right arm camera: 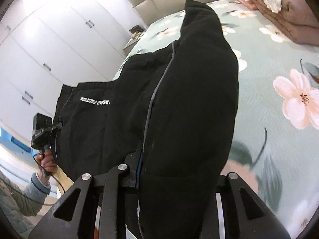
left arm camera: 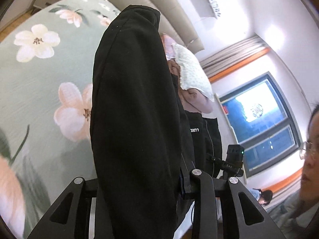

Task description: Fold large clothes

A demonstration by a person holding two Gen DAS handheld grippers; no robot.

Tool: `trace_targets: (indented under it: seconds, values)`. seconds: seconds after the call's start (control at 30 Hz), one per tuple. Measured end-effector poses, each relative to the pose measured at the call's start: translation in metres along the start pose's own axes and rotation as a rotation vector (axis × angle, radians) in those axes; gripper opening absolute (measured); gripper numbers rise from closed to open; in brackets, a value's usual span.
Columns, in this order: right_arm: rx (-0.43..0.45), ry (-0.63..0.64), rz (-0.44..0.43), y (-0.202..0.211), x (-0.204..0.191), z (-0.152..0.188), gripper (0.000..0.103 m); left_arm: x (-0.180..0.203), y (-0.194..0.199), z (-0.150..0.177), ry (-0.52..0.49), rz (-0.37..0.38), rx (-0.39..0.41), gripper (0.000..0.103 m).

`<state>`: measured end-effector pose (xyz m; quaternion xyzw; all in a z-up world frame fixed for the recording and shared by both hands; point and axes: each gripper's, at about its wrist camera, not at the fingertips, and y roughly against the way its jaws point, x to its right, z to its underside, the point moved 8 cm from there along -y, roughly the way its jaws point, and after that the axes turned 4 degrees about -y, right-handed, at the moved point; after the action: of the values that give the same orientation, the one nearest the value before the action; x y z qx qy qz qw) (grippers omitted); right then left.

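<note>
A large black garment point(left arm camera: 135, 109) with white lettering hangs stretched between my two grippers above a bed. My left gripper point(left arm camera: 159, 187) is shut on one edge of it; the cloth drapes over the fingers and hides the tips. My right gripper point(right arm camera: 151, 179) is shut on the other edge of the black garment point(right arm camera: 179, 109), whose grey piping and lettering show. The left gripper point(right arm camera: 42, 131) also shows in the right wrist view, held in a hand, and the right gripper point(left arm camera: 233, 163) shows in the left wrist view.
The bed point(left arm camera: 39, 91) has a green sheet with large pale flowers point(right arm camera: 279, 99). A pink quilt and white pillow point(left arm camera: 191, 71) lie at its head. White wardrobes point(right arm camera: 49, 45) stand on one side, a window point(left arm camera: 265, 123) on the other. The person's face point(left arm camera: 311, 155) is close.
</note>
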<state>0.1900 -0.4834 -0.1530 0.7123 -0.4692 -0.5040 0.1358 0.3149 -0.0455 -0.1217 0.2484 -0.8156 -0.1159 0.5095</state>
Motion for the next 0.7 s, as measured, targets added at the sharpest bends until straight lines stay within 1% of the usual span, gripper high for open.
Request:
trace_targets:
  seconds: [0.07, 0.1, 0.17, 0.2, 0.27, 0.37, 0.4, 0.43, 0.47, 0.5, 0.53, 0.57, 0.6, 0.67, 0.7]
  values:
    - [-0.022, 0.006, 0.013, 0.008, -0.012, 0.021, 0.032, 0.007, 0.016, 0.018, -0.014, -0.004, -0.011, 0.034]
    - [-0.036, 0.006, 0.022, 0.008, -0.018, 0.032, 0.032, 0.01, 0.016, 0.025, -0.014, -0.004, -0.015, 0.035]
    - [-0.065, 0.005, 0.032, 0.007, -0.022, 0.051, 0.032, 0.005, 0.031, 0.05, -0.011, -0.006, -0.031, 0.035]
    - [-0.088, 0.001, 0.037, 0.005, -0.022, 0.066, 0.032, 0.001, 0.035, 0.059, -0.007, -0.008, -0.038, 0.035]
    - [-0.123, -0.002, 0.047, -0.002, -0.02, 0.091, 0.032, -0.007, 0.041, 0.084, 0.007, -0.011, -0.054, 0.035]
    - [-0.173, -0.005, 0.079, -0.016, -0.007, 0.131, 0.032, -0.029, 0.045, 0.129, 0.028, -0.039, -0.086, 0.035]
    - [-0.191, -0.017, 0.093, -0.024, -0.001, 0.145, 0.032, -0.036, 0.05, 0.142, 0.033, -0.048, -0.093, 0.035]
    - [-0.2, -0.014, 0.135, -0.032, 0.004, 0.156, 0.035, -0.045, 0.051, 0.157, 0.046, -0.061, -0.1, 0.036]
    - [-0.194, -0.016, 0.197, -0.036, 0.014, 0.164, 0.039, -0.05, 0.056, 0.17, 0.044, -0.073, -0.097, 0.036]
    - [-0.182, -0.039, 0.225, -0.038, 0.021, 0.167, 0.052, -0.057, 0.057, 0.178, 0.018, -0.09, -0.075, 0.036]
    - [-0.166, -0.093, 0.232, -0.039, 0.032, 0.171, 0.059, -0.062, 0.057, 0.181, 0.01, -0.084, -0.052, 0.038]
    - [-0.142, -0.147, 0.241, -0.037, 0.043, 0.173, 0.059, -0.075, 0.06, 0.184, 0.043, -0.07, -0.031, 0.041]
    - [-0.126, -0.172, 0.255, -0.034, 0.05, 0.174, 0.059, -0.086, 0.059, 0.185, 0.086, -0.071, -0.032, 0.043]
    - [-0.095, -0.248, 0.252, -0.019, 0.067, 0.177, 0.059, -0.112, 0.062, 0.194, 0.205, -0.114, -0.063, 0.045]
    - [-0.077, -0.286, 0.231, -0.008, 0.07, 0.18, 0.06, -0.117, 0.068, 0.198, 0.231, -0.115, -0.077, 0.045]
